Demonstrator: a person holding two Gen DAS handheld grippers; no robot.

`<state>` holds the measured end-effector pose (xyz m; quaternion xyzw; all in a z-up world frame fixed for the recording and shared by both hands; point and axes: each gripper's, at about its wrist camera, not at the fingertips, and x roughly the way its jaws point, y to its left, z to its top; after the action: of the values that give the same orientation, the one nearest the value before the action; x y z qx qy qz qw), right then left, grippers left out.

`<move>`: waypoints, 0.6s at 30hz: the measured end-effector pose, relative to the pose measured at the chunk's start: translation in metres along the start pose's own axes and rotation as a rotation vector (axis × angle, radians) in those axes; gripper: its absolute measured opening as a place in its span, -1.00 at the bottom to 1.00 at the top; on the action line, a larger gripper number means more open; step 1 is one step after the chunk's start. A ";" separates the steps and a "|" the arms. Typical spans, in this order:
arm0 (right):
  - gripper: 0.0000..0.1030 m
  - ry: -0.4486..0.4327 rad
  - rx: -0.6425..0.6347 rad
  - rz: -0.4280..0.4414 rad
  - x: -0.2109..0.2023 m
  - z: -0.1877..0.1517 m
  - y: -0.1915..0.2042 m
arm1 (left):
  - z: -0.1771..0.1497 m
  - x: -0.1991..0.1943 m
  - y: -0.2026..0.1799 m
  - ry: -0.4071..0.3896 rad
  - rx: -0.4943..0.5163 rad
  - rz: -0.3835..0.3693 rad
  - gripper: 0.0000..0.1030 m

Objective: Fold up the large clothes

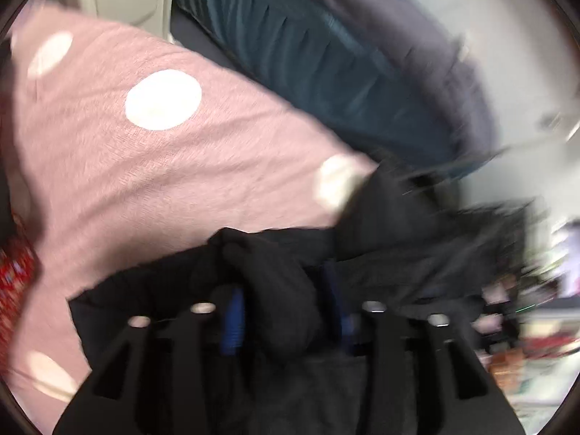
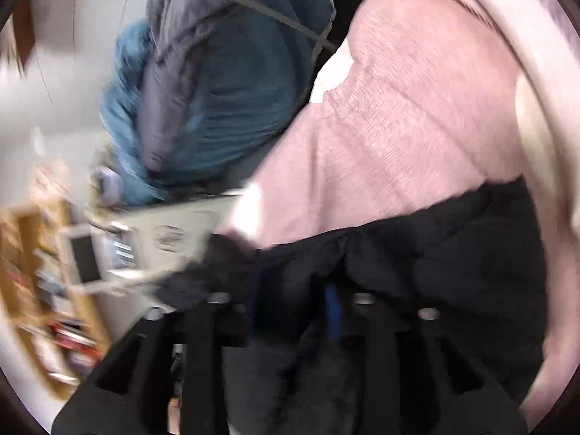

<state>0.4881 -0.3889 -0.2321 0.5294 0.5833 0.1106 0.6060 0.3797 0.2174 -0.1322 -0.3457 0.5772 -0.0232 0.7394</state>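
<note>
A black garment [image 1: 398,217] lies crumpled on a pink cover with white dots [image 1: 145,181]. In the left wrist view my left gripper [image 1: 284,311] has its blue pads [image 1: 232,322] standing apart, with a bunch of the black cloth lying loose between them. In the right wrist view the same black garment [image 2: 453,239] spreads over the pink cover [image 2: 398,127]. My right gripper [image 2: 295,304] is open too, and black cloth sits in the gap beside its blue pad [image 2: 333,311]. Both views are blurred by motion.
A teal and grey quilt [image 1: 308,54] is piled behind the pink cover, seen also in the right wrist view [image 2: 224,108]. A red patterned item [image 1: 14,275] lies at the left edge. A wooden shelf [image 2: 54,253] and a beige box [image 2: 174,232] stand beyond the bed.
</note>
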 end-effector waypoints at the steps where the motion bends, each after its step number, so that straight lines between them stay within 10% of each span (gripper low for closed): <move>1: 0.45 0.008 0.041 0.075 -0.007 0.001 -0.001 | 0.001 -0.012 0.005 -0.018 -0.036 -0.063 0.62; 4: 0.48 -0.017 0.041 0.116 -0.035 0.004 0.011 | 0.004 -0.068 0.023 -0.175 -0.118 -0.124 0.82; 8: 0.48 -0.076 -0.196 -0.063 -0.072 -0.010 0.045 | -0.006 -0.100 0.024 -0.220 -0.014 -0.016 0.82; 14: 0.46 -0.056 -0.549 -0.440 -0.070 -0.074 0.044 | -0.061 -0.069 0.016 -0.109 0.207 0.178 0.82; 18: 0.27 0.005 -0.556 -0.470 -0.061 -0.096 0.008 | -0.084 -0.023 0.029 0.000 0.197 0.234 0.80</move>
<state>0.3950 -0.3826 -0.1671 0.1958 0.6380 0.1237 0.7344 0.2886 0.2087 -0.1359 -0.2017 0.6085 0.0067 0.7675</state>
